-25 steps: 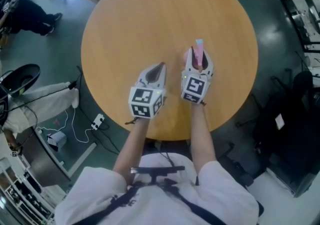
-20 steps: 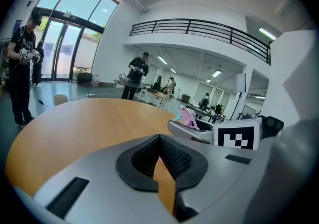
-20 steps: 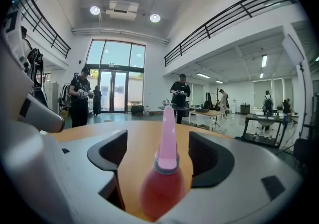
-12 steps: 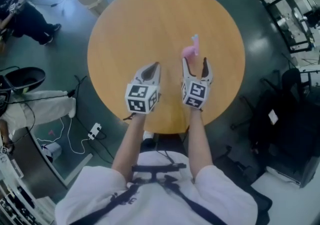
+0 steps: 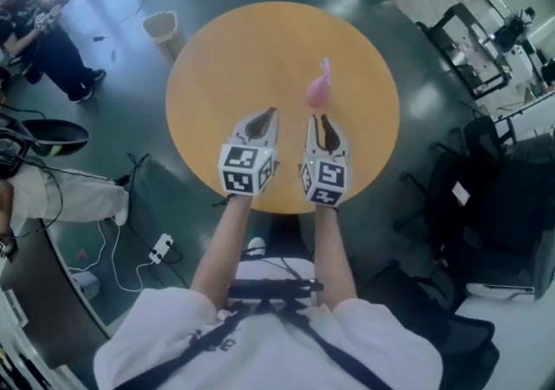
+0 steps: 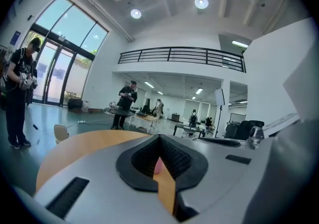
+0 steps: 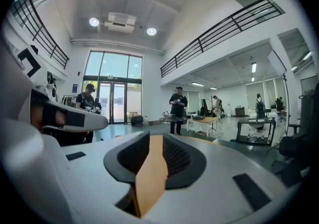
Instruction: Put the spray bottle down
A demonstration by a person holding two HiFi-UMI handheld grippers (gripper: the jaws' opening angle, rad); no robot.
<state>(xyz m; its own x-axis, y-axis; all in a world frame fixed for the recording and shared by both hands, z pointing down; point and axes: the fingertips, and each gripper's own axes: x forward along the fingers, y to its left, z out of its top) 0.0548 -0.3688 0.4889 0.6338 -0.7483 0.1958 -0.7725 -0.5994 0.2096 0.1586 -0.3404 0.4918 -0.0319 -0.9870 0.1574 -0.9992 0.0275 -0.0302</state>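
— Question about the spray bottle (image 5: 319, 87): where is it?

— In the head view it stands upright and free on the round table (image 5: 251, 42), beyond the right gripper (image 5: 323, 123) and apart from it. The left gripper view gives only a pink bit of it, seen through the slit behind the jaws.

— And the jaws?

— The left gripper (image 5: 266, 116) has its tips together and holds nothing. The jaws of the right one are closing. A narrow gap is left, and only the table top shows through it. The right gripper view also shows the left gripper at its left side and a railed gallery (image 7: 219, 34) high in the hall. The head view, looking down, does not give this.

— What has changed?

— One second ago the bottle was between the right jaws. Half a second ago these jaws stood wide, just behind it. Now both grippers are drawn back toward the near edge of the table.

— Any container?

— A waste bin (image 5: 162, 26) on the floor beyond the table, to the left. What is in it I cannot tell.
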